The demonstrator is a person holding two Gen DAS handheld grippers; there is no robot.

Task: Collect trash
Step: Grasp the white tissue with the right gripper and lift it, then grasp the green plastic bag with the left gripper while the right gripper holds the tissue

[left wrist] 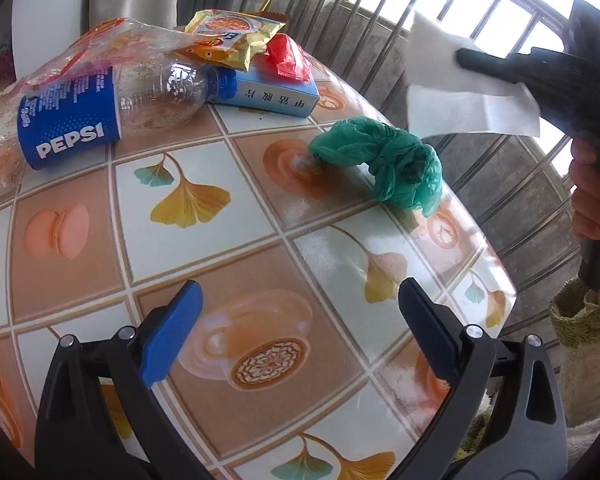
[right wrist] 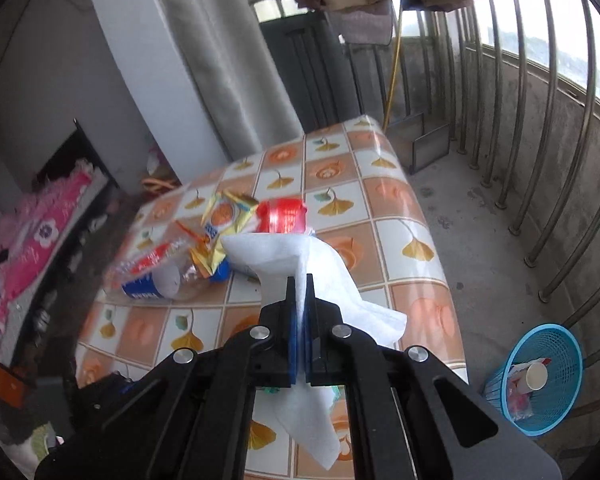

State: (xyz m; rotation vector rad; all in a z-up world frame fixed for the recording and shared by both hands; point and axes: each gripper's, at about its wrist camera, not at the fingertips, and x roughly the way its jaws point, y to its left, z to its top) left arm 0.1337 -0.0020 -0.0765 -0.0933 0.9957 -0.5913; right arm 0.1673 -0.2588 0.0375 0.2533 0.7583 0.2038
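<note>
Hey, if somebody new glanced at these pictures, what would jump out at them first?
Probably the white paper tissue clamped in the shut right gripper, held up above the tiled-pattern tablecloth. Next, the crumpled green plastic bag near the table's right edge, and the clear Pepsi bottle with a blue label lying among wrappers at the far left. A blue mesh wastebasket waits on the floor, right of the table.
</note>
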